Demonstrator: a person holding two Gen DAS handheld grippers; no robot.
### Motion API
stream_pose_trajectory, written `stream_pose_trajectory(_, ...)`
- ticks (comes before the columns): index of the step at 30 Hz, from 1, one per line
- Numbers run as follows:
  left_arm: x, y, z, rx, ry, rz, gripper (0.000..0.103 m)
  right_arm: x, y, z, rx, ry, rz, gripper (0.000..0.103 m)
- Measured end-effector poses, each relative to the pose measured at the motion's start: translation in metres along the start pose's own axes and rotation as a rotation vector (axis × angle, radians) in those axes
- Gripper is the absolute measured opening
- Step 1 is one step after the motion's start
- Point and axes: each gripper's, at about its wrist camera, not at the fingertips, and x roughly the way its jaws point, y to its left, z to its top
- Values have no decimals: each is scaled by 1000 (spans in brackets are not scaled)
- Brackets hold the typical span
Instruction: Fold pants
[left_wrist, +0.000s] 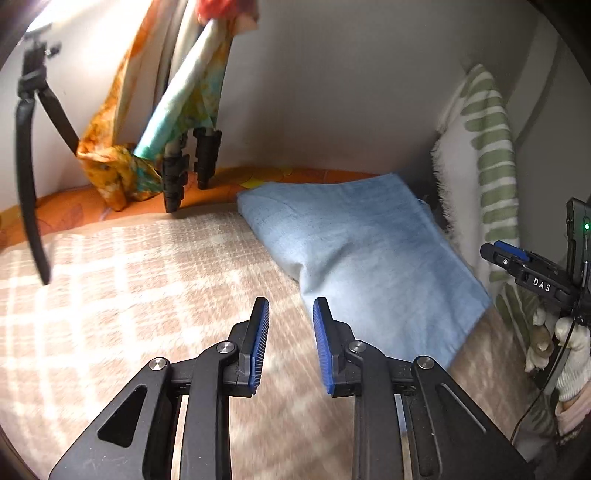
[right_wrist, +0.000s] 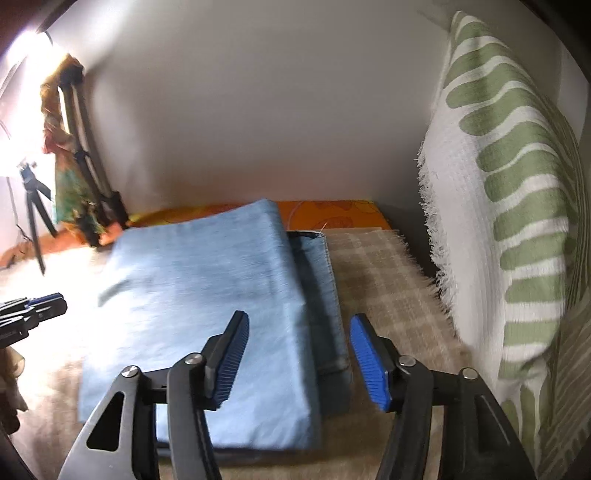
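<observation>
Light blue pants (right_wrist: 207, 306) lie folded into a flat rectangle on the beige checked blanket (right_wrist: 384, 284); a darker denim layer sticks out along their right edge. In the left wrist view the pants (left_wrist: 354, 251) lie ahead and to the right. My left gripper (left_wrist: 291, 308) is open and empty, just above the blanket by the pants' near left edge. My right gripper (right_wrist: 297, 321) is open and empty, hovering over the pants' near right part. The right gripper also shows in the left wrist view (left_wrist: 517, 264) at the far right.
A green-striped white pillow (right_wrist: 506, 206) stands at the right against the wall. Black tripod legs (left_wrist: 192, 166) draped with orange and teal cloth stand at the back left, with another small tripod (right_wrist: 33, 214). An orange sheet (right_wrist: 332, 214) runs along the wall.
</observation>
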Motion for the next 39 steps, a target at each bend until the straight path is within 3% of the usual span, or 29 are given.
stream_pose_trajectory(4, -31, -7, -10, 15, -23, -8, 23, -29, 10, -16, 28, -16, 32, 70)
stream_pose_trajectory(11, -72, -59, -23, 107, -70, -24, 23, -75, 22, -51, 45, -44, 29, 80)
stream_pose_trajectory(13, -82, -71, -29, 132, -76, -33, 32, -86, 25, -60, 42, -49, 18, 82)
stream_pose_trajectory(15, -95, -83, -38, 154, -95, -41, 56, -98, 28, -71, 38, -53, 11, 83)
stream_pose_trajectory(19, -115, -103, -55, 199, -122, -53, 57, -122, 32, -90, 41, -66, -4, 86)
stream_pose_trajectory(25, -138, -117, -74, 194, -153, -93, 67, -155, 40, -109, 39, -96, -5, 92)
stream_pose_trajectory(29, -150, -124, -87, 204, -168, -96, 74, -170, 50, -122, 12, -129, -41, 103)
stream_pose_trajectory(31, -154, -125, -93, 197, -175, -85, 79, -174, 56, -128, 6, -131, -40, 103)
stream_pose_trajectory(39, -160, -128, -106, 219, -182, -54, 80, -173, 63, -147, 41, -131, -42, 103)
